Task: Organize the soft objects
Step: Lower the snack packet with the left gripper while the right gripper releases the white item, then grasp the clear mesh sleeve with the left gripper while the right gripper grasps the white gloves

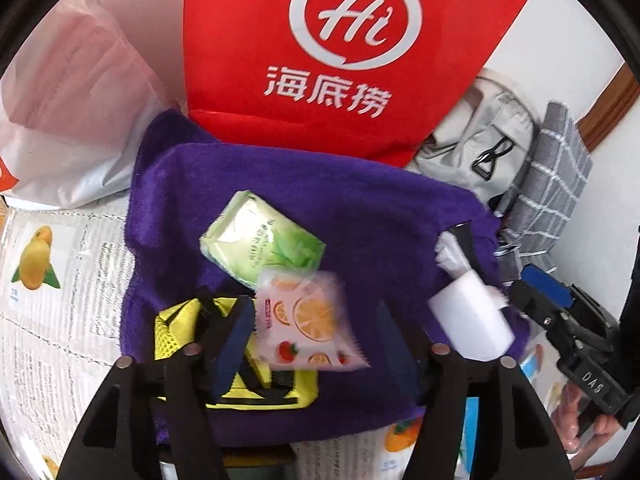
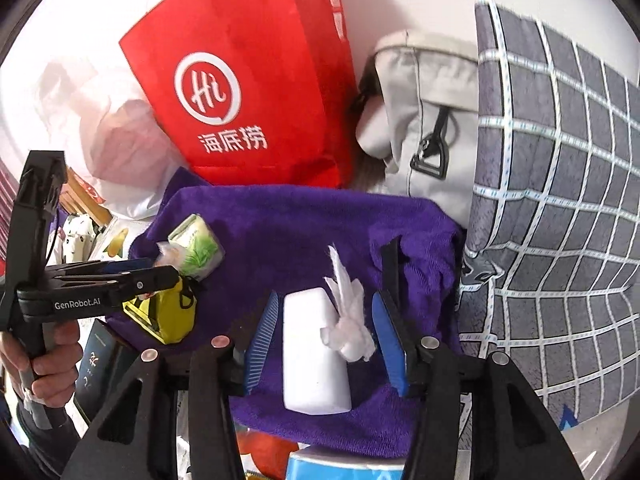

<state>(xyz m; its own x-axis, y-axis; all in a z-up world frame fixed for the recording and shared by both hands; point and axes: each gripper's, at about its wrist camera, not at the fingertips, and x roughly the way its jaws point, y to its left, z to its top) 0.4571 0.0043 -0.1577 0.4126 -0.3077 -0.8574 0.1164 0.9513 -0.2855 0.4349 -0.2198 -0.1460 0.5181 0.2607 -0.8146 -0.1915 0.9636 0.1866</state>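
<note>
A purple towel lies spread on the table, also in the right wrist view. On it lie a green tissue pack, a yellow pouch and a white tissue pack with a tissue sticking out. My left gripper holds a pink orange-print tissue pack just above the towel. My right gripper is open, its blue pads either side of the white tissue pack, not touching it.
A red "Hi" bag stands behind the towel, a white plastic bag to its left. A grey backpack and a grey checked cushion stand at the right. Newspaper covers the table.
</note>
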